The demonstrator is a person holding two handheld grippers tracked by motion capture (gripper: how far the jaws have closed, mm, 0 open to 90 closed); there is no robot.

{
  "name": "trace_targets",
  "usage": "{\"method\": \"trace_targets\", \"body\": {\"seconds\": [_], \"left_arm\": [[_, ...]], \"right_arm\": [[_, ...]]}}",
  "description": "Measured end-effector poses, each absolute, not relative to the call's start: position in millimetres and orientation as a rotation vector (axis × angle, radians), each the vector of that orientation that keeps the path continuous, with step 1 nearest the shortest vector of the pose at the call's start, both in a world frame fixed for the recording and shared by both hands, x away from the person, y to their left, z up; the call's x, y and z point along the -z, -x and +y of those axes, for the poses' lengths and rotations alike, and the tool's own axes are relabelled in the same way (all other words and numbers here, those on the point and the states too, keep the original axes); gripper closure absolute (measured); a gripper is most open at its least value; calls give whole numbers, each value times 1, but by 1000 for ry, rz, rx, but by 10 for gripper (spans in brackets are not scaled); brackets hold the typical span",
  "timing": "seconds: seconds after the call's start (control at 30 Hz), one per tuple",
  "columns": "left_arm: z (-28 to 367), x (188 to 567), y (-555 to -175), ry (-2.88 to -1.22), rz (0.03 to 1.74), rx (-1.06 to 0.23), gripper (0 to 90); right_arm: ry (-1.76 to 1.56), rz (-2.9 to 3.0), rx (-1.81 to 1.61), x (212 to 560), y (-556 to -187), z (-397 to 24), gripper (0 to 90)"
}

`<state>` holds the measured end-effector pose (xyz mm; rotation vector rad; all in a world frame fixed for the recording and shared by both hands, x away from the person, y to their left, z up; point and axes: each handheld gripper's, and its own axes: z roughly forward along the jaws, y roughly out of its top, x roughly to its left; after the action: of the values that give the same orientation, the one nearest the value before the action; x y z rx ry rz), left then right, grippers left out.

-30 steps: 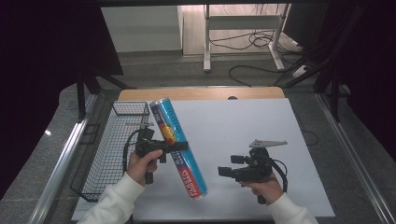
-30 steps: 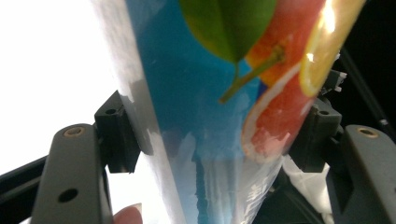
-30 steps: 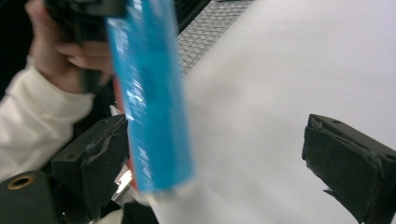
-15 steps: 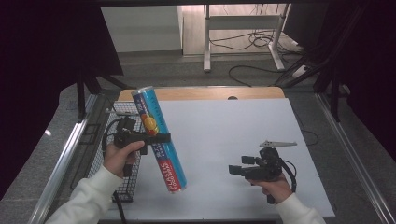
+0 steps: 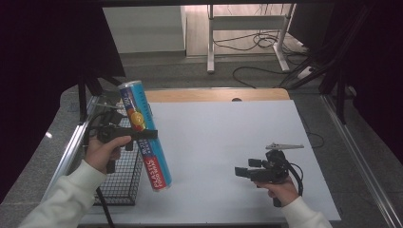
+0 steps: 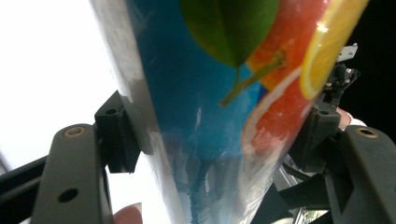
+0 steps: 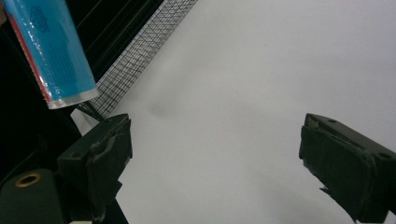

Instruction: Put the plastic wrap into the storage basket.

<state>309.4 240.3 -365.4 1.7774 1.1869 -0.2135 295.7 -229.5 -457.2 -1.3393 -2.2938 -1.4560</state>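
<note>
Your sleeves (image 5: 71, 197) are white; your grippers (image 5: 241, 171) are black with brass-coloured screws (image 6: 74, 132), trailing black cables (image 5: 105, 213), a grey plate (image 5: 284, 146) lower right.

On the roll of wrap (image 5: 144, 135) that I hold up, white capitals on the red band near its lower end read "PLASTIC" and, under that, what looks like "FOOD WRAP". They run lengthwise along the tube in the high view. Higher up, on the blue part beside the printed orange slice, there are more white characters, too small for me to read. In the right gripper view the blue end of the roll (image 7: 46, 51) carries rows of fine print, blurred beyond reading. In the left gripper view I find no lettering on it, just printed fruit and a leaf.
</note>
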Motion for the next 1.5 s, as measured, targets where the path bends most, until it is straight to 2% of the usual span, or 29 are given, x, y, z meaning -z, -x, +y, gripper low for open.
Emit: {"method": "trace_targets", "body": {"seconds": [0.67, 1.07, 1.5], "left_arm": [[321, 338, -290, -1840, 1359, 37, 319], [329, 351, -302, -1968, 1455, -18, 319], [330, 379, -312, -2060, 1518, 3, 319]], "right_arm": [[1356, -2324, 1436, 459, -296, -229, 103], [1369, -2326, 1417, 461, -298, -229, 103], [1373, -2354, 1404, 463, -298, -228, 105]]}}
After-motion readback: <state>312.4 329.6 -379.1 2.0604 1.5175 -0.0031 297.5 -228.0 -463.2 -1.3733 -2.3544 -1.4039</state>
